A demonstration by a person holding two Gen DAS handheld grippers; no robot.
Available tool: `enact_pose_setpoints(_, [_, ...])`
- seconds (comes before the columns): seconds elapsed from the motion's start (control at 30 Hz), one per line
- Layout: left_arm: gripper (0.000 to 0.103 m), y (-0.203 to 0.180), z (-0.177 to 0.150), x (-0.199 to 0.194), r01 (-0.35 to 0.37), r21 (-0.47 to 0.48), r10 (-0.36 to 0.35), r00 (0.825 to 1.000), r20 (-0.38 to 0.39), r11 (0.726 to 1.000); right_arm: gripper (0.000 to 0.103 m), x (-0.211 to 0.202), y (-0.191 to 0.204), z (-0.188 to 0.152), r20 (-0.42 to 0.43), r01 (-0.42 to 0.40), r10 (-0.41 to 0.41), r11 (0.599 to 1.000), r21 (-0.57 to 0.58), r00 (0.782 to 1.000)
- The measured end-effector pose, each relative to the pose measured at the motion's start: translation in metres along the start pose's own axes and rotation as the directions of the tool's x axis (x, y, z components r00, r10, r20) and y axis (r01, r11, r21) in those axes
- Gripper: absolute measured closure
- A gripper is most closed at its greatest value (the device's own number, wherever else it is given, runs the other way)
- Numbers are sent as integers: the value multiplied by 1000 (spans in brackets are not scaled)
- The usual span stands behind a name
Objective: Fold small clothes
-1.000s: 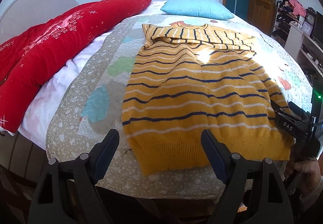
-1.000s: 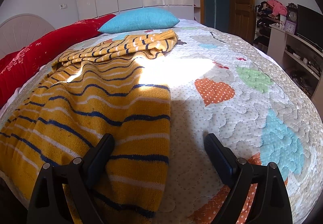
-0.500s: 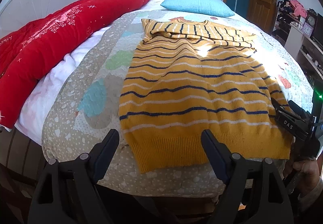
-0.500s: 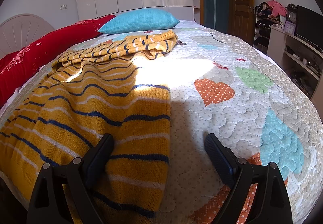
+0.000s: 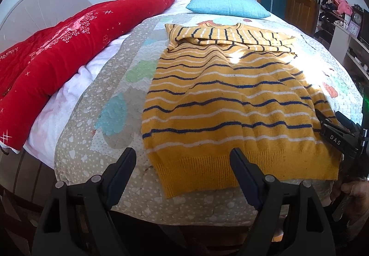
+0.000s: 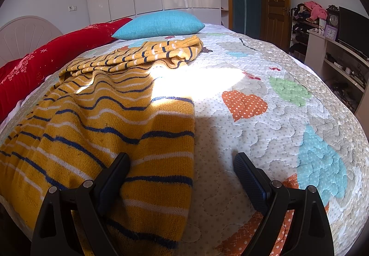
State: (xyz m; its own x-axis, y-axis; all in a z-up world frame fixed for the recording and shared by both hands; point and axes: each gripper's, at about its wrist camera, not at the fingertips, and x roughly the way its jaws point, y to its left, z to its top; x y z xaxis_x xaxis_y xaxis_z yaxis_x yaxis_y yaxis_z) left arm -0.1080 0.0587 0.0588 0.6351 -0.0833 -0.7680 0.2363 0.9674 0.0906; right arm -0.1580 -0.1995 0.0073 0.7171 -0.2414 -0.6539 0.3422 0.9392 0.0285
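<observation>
A mustard-yellow knitted sweater with navy and white stripes point(image 5: 233, 103) lies flat on a quilted bedspread with pastel hearts point(image 6: 276, 131), its ribbed hem nearest and its sleeves folded across the far end. The left gripper point(image 5: 182, 163) hovers over the hem's near-left corner, fingers wide and empty. The right gripper point(image 6: 182, 168) straddles the sweater's right edge, fingers wide, gripping nothing. A long red bolster point(image 5: 69, 48) lies far left; a turquoise pillow point(image 6: 159, 24) lies beyond. Risk: 1 finger could pinch quilt along with knit, dragging the bedspread upward.
</observation>
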Motion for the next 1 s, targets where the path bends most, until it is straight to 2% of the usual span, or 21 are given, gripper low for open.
enact_pose_setpoints(0.17, [21,-1,0,-1,-18,10,18,1000,5,1000,9,0,0,0,1,1,-1,1000,0,1000])
enact_pose_setpoints(1.0, [21,5,-8,14,-4,-22,3,999,-54,1000,9,-1,1,-2,3,4,-4,1000,0,1000])
